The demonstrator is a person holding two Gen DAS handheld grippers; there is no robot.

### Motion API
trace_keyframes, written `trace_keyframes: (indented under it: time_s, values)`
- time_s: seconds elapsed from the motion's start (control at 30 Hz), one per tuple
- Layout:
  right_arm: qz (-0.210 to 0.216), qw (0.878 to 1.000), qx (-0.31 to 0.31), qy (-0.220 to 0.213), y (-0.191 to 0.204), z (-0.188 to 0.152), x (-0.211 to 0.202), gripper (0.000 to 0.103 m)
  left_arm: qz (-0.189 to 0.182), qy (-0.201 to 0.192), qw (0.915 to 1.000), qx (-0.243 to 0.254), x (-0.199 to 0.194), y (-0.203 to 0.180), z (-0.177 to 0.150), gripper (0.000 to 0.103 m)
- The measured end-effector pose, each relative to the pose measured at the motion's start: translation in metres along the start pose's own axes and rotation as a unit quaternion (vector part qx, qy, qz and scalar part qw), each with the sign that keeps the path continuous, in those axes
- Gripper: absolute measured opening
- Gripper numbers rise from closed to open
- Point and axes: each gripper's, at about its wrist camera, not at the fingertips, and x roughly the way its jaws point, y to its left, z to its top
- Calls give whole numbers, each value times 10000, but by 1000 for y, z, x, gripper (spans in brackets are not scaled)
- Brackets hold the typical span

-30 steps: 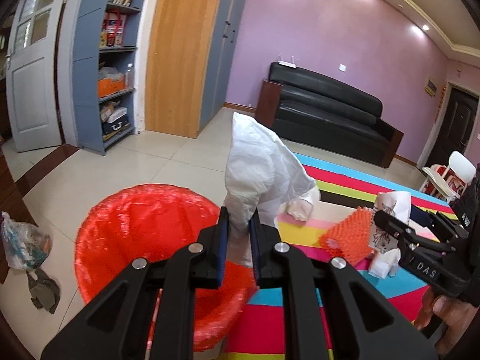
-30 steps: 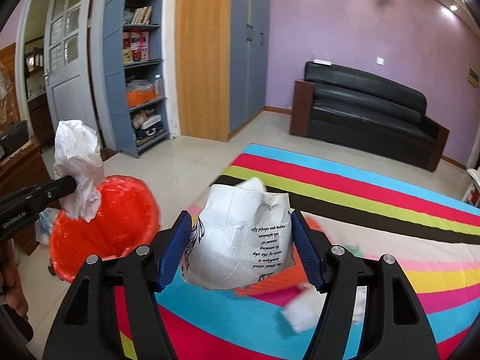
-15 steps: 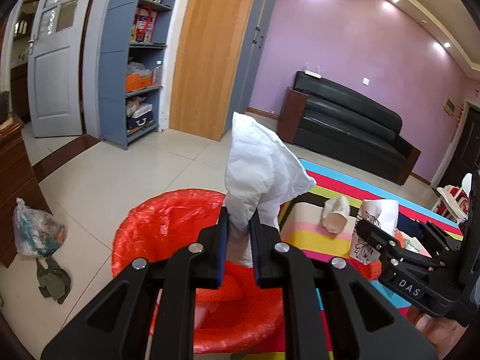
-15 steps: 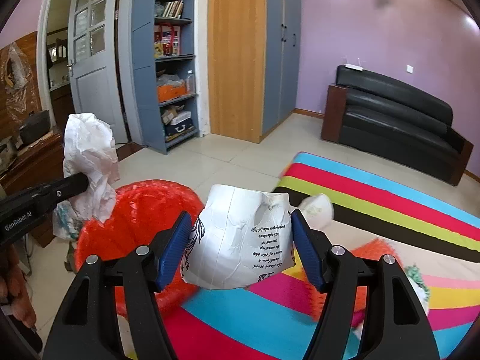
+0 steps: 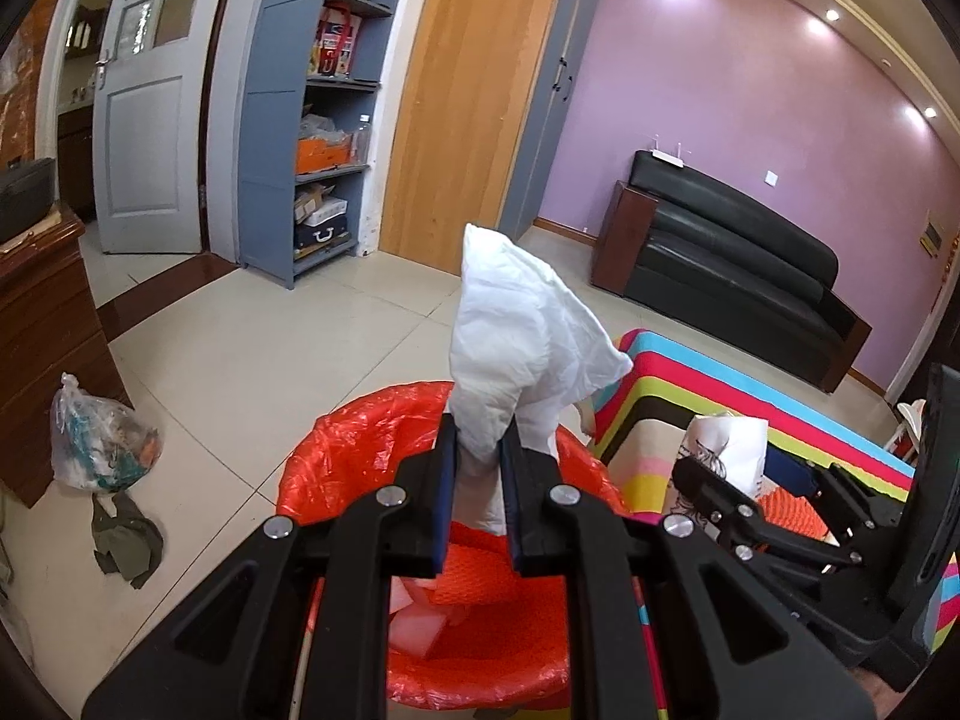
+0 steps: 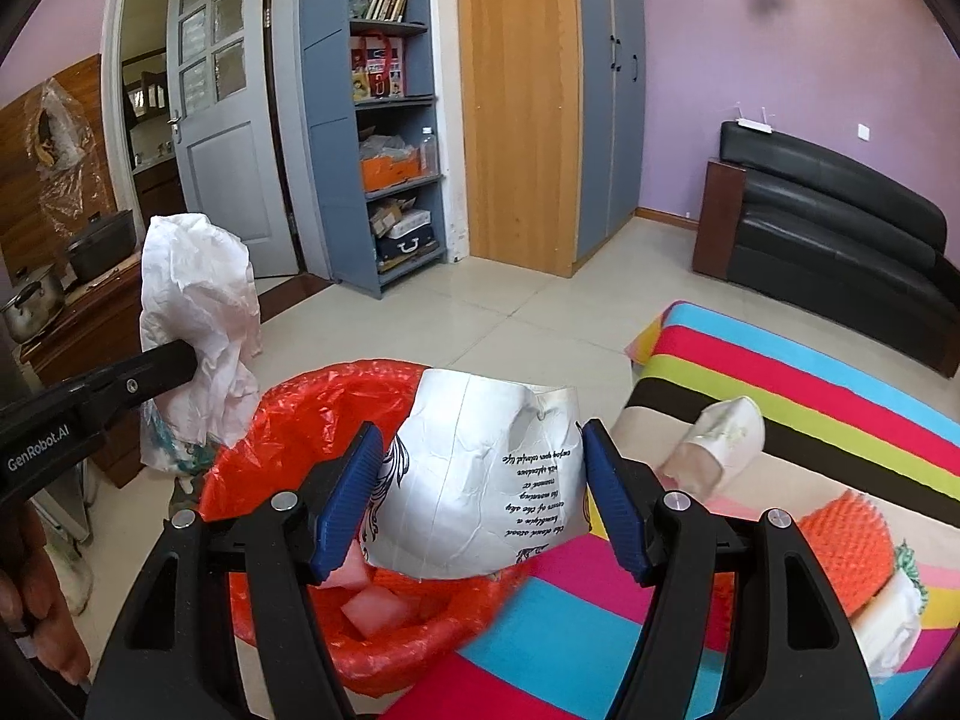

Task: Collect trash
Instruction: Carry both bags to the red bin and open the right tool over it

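My left gripper (image 5: 476, 468) is shut on a crumpled white tissue (image 5: 522, 330) and holds it over the bin with the red plastic liner (image 5: 360, 438). The tissue also shows in the right wrist view (image 6: 198, 324). My right gripper (image 6: 480, 480) is shut on a crushed white paper cup with black print (image 6: 480, 480), above the bin's (image 6: 288, 420) right rim. Pink and white scraps (image 6: 372, 606) lie in the bin. On the striped rug (image 6: 780, 384) lie a white paper cup (image 6: 714, 444) and an orange mesh piece (image 6: 852, 546).
A tied clear bag of rubbish (image 5: 102, 444) and a dark rag (image 5: 126, 546) lie on the tile floor left of the bin, beside a wooden cabinet (image 5: 42, 324). A blue shelf unit (image 5: 312, 120), a wooden wardrobe and a black sofa (image 5: 732, 252) stand at the back.
Both grippers have moved left with their loads, from over the rug to over the red bin. The bin now sits directly under them and its contents show.
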Motion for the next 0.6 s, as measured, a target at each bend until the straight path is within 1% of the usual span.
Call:
trace_keyframes:
  time_s: [0.47, 0.5, 0.53, 0.57, 0.6]
  values:
    - [134, 9996, -229, 6, 25, 8, 12, 66, 170, -30, 9994, -298, -5, 14, 7, 15]
    - [145, 9996, -239, 17, 25, 8, 12, 66, 180, -19, 9993, -335, -5, 15, 7, 20]
    - [142, 9996, -248, 23, 25, 7, 13, 71, 183, -9, 9991, -377, -5, 16, 8, 24]
    - [134, 9996, -251, 13, 26, 7, 12, 77, 178, -1, 9990, -400, -5, 16, 7, 31]
    - [124, 9996, -272, -7, 26, 7, 12, 78, 175, 6, 9989, -430, -4, 17, 7, 35]
